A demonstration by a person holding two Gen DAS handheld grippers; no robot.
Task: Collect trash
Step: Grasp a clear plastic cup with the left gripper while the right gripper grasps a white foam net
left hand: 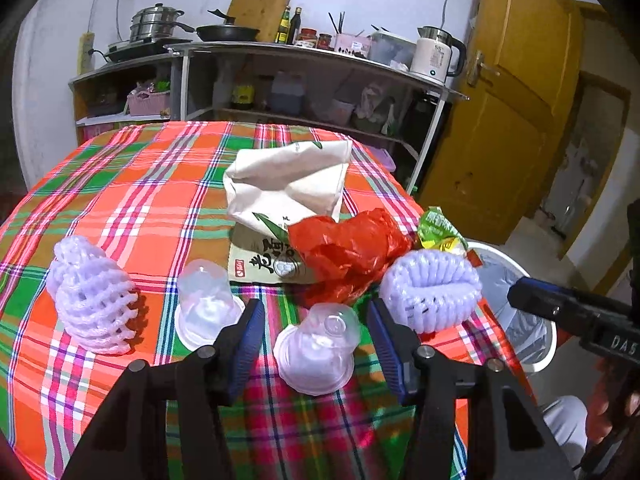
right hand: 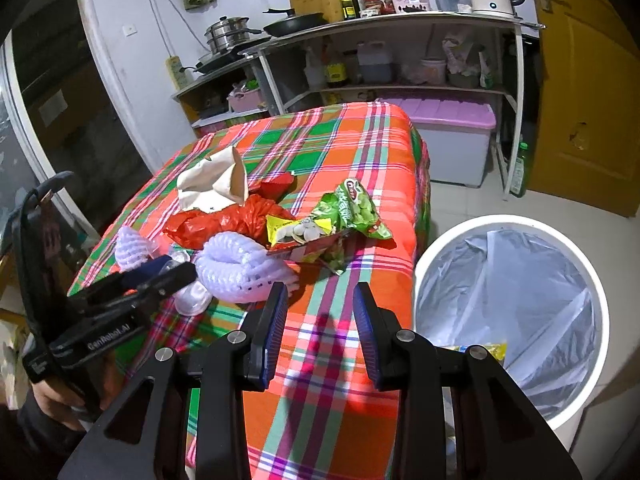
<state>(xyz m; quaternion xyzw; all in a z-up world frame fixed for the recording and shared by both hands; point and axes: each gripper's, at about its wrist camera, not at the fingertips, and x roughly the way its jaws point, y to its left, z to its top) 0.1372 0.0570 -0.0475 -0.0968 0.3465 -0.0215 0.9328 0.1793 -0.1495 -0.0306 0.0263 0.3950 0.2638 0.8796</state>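
My left gripper (left hand: 316,320) is open, its fingers on either side of a clear plastic cup (left hand: 316,352) lying on the plaid tablecloth (left hand: 132,200). A second clear cup (left hand: 206,304) stands to its left. Foam fruit nets lie at the left (left hand: 90,312) and right (left hand: 432,288). A red plastic bag (left hand: 348,252) and a beige paper bag (left hand: 288,196) lie behind. My right gripper (right hand: 320,312) is open and empty above the table's near corner. Green snack wrappers (right hand: 340,220) lie ahead of it. A white bin (right hand: 508,300) with a clear liner stands to its right.
A metal shelf unit (right hand: 400,28) with pans, bottles and a kettle stands behind the table. A pink-lidded storage box (right hand: 452,140) sits on the floor under it. A yellow door (right hand: 580,80) is at the right. A yellow wrapper (right hand: 484,350) lies inside the bin.
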